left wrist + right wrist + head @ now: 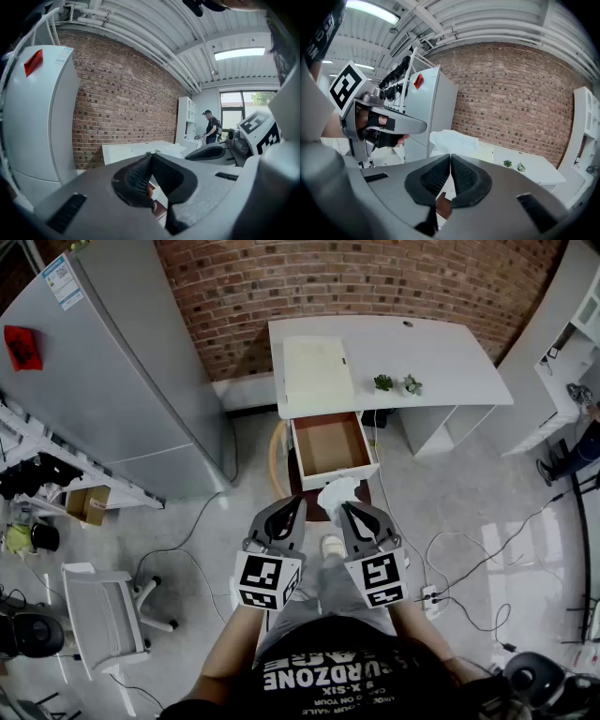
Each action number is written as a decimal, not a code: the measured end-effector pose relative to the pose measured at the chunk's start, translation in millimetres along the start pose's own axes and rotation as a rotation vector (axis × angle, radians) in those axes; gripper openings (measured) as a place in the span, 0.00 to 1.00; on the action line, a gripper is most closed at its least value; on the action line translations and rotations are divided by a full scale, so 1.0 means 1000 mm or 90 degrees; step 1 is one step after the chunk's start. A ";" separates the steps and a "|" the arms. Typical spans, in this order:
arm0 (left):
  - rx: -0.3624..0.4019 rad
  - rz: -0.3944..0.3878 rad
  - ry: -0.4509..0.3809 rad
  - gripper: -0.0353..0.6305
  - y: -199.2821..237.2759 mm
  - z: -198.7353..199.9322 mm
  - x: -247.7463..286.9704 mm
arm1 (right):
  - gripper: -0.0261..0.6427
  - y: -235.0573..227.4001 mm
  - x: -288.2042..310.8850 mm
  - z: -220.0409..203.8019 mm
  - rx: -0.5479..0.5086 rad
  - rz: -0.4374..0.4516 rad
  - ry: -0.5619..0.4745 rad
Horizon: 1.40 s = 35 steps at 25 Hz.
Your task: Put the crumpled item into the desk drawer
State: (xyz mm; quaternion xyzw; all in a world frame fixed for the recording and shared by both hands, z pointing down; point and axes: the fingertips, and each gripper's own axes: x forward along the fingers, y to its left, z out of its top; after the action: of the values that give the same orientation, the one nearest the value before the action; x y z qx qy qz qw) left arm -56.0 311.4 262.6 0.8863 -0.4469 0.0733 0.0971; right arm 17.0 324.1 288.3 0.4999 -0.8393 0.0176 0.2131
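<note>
A white crumpled item (337,493) sticks out from the tip of my right gripper (344,508), whose jaws are shut on its lower edge. In the right gripper view the crumpled item (452,139) bulges just above the closed tips of the right gripper (450,157). My left gripper (299,504) hovers beside it, shut with nothing between its jaws, which also meet in the left gripper view (151,157). The white desk (441,352) stands ahead with its drawer (330,448) pulled open and bare inside. Both grippers hang just in front of the drawer's front edge.
On the desk lie a pale board (317,371) and two small plants (383,382). A grey fridge (112,362) stands to the left, and a white chair (103,615) lies at the lower left. Cables (469,559) trail over the floor on the right. A person (212,126) stands far off.
</note>
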 end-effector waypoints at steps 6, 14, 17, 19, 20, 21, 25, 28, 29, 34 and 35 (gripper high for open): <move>0.000 0.009 0.001 0.06 0.006 0.008 0.027 | 0.05 -0.024 0.018 0.007 -0.007 0.012 -0.017; -0.009 0.026 0.007 0.06 0.023 0.014 0.066 | 0.05 -0.056 0.049 0.012 -0.062 0.024 -0.016; -0.009 0.034 0.010 0.06 0.028 0.016 0.081 | 0.05 -0.070 0.060 0.012 -0.064 0.033 -0.016; -0.010 0.040 0.011 0.06 0.032 0.018 0.092 | 0.05 -0.080 0.068 0.013 -0.066 0.039 -0.017; -0.011 0.043 0.012 0.06 0.034 0.018 0.097 | 0.05 -0.084 0.072 0.013 -0.066 0.042 -0.018; -0.011 0.046 0.013 0.06 0.037 0.019 0.102 | 0.05 -0.089 0.077 0.013 -0.066 0.044 -0.018; -0.011 0.060 0.014 0.06 0.045 0.021 0.121 | 0.05 -0.108 0.094 0.014 -0.067 0.054 -0.023; -0.009 0.074 0.012 0.06 0.049 0.023 0.134 | 0.05 -0.121 0.107 0.013 -0.071 0.067 -0.026; -0.009 0.080 0.011 0.06 0.051 0.024 0.137 | 0.05 -0.125 0.111 0.012 -0.073 0.071 -0.026; -0.015 0.118 0.007 0.06 0.059 0.026 0.152 | 0.05 -0.142 0.125 0.013 -0.083 0.100 -0.032; -0.015 0.126 0.005 0.06 0.060 0.027 0.154 | 0.05 -0.146 0.127 0.012 -0.085 0.106 -0.032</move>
State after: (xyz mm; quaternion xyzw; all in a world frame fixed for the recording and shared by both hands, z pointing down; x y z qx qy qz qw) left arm -12.7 150.5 276.3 0.8363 -0.5327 0.0809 0.1015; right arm 84.2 142.2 298.2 0.4130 -0.8825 -0.0333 0.2225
